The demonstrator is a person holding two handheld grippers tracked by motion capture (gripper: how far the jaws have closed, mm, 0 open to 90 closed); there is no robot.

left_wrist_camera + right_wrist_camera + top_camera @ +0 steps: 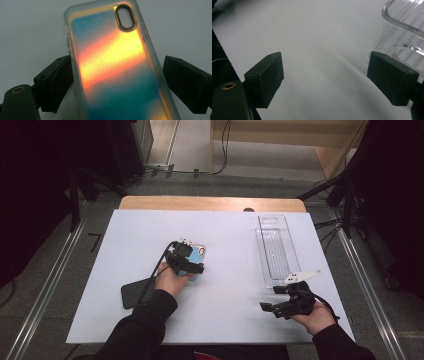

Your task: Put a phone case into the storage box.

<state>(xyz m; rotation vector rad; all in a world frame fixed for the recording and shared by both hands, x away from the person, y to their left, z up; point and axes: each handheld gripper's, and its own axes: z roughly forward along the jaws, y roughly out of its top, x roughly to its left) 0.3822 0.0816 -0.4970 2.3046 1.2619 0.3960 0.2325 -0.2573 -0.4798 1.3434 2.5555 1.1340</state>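
Observation:
A phone case (112,67) with an orange and teal sheen and a clear rim lies back up on the white board (225,225); its camera cutout (125,17) is at the far end. My left gripper (117,65) is open and straddles the case, with the left jaw against its edge and the right jaw a small gap off. From the high view, the left gripper (190,254) sits over the bluish case (199,253) near the board's middle. My right gripper (325,57) stands open over bare board, nothing between its jaws, and appears at the front right (272,298).
A clear plastic tray (274,251) lies lengthwise at the right, its corner (402,22) just beyond my right gripper's right jaw. A black phone (135,293) lies flat at the front left, beside the left forearm. The board's front middle is open.

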